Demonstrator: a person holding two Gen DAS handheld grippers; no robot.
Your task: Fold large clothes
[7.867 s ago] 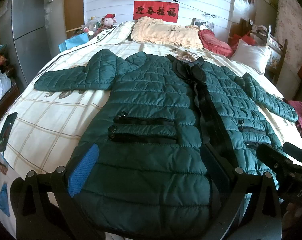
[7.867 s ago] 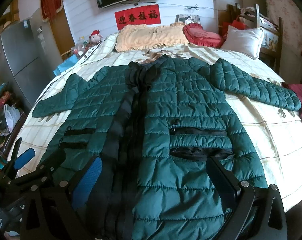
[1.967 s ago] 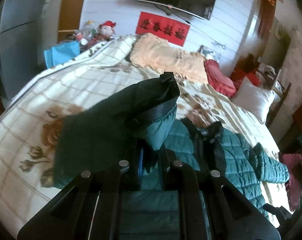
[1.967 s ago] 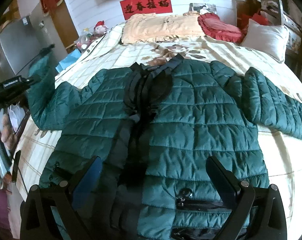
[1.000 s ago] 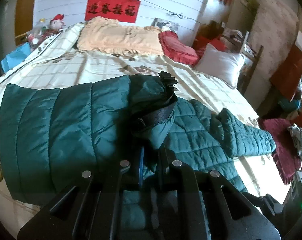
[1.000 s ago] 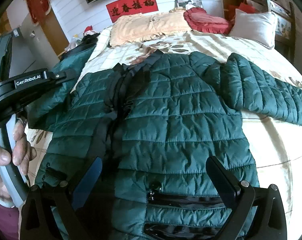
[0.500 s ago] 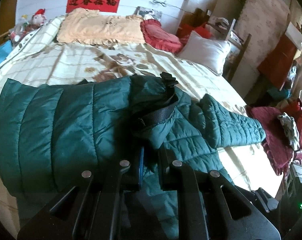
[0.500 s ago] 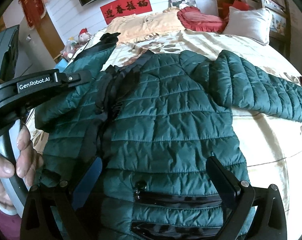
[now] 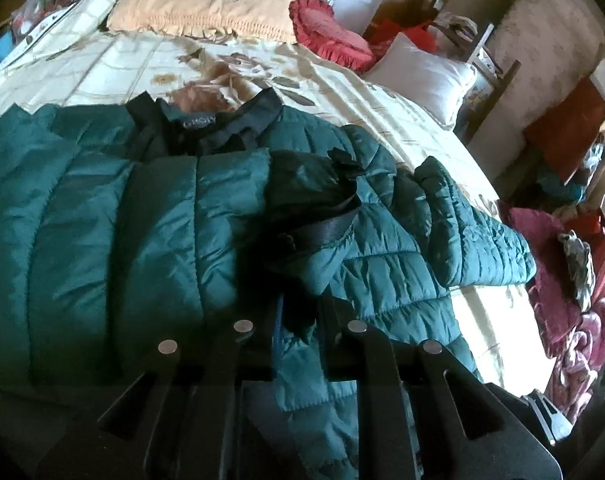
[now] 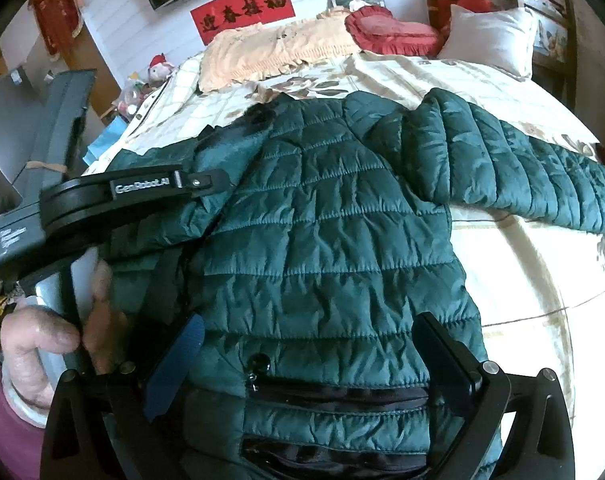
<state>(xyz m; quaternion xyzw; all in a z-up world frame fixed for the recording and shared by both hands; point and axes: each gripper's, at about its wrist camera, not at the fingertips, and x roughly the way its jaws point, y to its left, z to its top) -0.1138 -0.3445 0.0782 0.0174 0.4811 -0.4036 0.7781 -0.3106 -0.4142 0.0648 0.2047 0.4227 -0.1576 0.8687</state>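
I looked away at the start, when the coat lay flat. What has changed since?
The left tool has gripped the left sleeve and carried it across onto the coat. The right sleeve stays spread out; the right tool still hovers open.

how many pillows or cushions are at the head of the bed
3: a long peach frilled pillow lies across the head of the bed, a red ruffled cushion sits just right of it, and a white pillow is farthest right. Others may be hidden behind them.
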